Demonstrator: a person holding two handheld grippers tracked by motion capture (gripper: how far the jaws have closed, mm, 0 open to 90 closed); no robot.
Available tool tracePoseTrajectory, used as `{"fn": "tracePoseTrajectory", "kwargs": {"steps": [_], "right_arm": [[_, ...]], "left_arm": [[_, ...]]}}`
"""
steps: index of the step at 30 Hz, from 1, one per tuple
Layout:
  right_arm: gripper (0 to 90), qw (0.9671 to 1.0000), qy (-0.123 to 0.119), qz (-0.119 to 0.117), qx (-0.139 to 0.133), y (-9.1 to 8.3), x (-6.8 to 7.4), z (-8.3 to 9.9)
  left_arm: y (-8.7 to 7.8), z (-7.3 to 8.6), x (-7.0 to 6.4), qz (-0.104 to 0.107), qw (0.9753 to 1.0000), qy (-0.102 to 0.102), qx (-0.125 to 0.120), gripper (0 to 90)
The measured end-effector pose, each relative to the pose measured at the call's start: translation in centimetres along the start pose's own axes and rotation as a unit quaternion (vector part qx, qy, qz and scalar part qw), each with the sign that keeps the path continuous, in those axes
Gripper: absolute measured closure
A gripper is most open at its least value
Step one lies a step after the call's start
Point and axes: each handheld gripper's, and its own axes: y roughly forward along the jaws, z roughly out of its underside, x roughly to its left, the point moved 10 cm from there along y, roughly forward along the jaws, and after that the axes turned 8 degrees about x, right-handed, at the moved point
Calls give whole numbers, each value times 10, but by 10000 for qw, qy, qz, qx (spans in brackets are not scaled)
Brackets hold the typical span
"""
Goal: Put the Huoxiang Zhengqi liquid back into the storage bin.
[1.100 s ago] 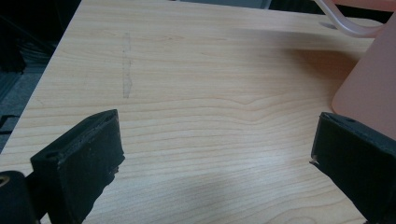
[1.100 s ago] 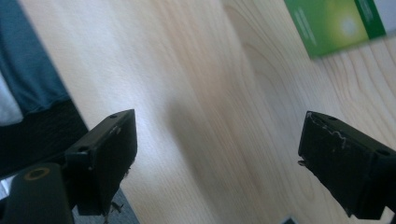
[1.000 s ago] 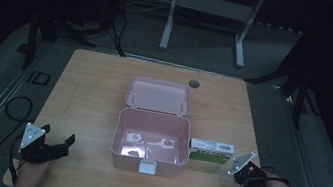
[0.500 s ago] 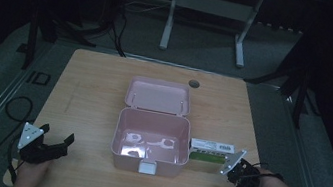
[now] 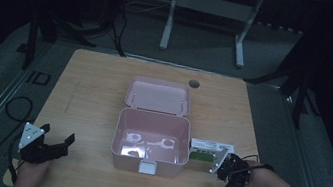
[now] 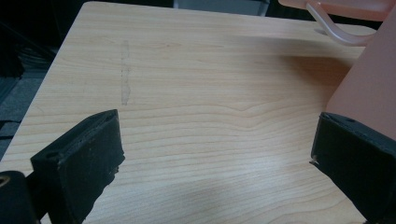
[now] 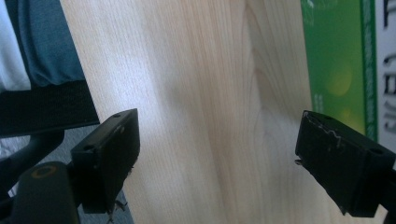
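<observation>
High view: pink box (image 5: 149,141) lay open mid-table (image 5: 94,87), lid back. Carton (image 5: 210,152) touched the box's right wall. Right gripper (image 5: 228,176) had edged in from its spot half a second before, now just right of the carton. Left gripper (image 5: 47,144) sat unmoved, well left of the box.

Left gripper view: jaws spread wide, empty, over bare wood; box wall (image 6: 369,88) close at right.

Right gripper view: jaws wide apart, holding nothing; carton's green face (image 7: 338,60) lay just beyond one jaw, lettering visible here alone.
</observation>
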Motion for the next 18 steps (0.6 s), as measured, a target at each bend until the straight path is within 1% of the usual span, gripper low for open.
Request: {"fn": "tracePoseTrajectory", "kwargs": {"steps": [2, 5, 8, 11, 14, 18], "right_arm": [[137, 10000, -43, 16, 3, -2, 0, -3], [136, 9999, -161, 15, 20, -8, 1, -14], [136, 9995, -329, -3, 33, -12, 4, -22], [136, 9986, -524, -26, -28, -17, 7, -29], [136, 9974, -724, 41, -51, -21, 6, -34], [137, 9959, -899, 107, -52, -28, 4, -38]], "left_arm": [[0, 0, 0, 2, 10000, 8, -7, 24], [-1, -1, 0, -3, 10000, -15, -34, 24], [-1, -1, 1, 5, 10000, -19, -48, 24], [-1, -2, 1, 15, 10000, -22, -56, 24], [-1, -2, 0, 18, 10000, -22, -65, 24], [-1, -2, 1, 16, 10000, -20, -72, 24]]}}
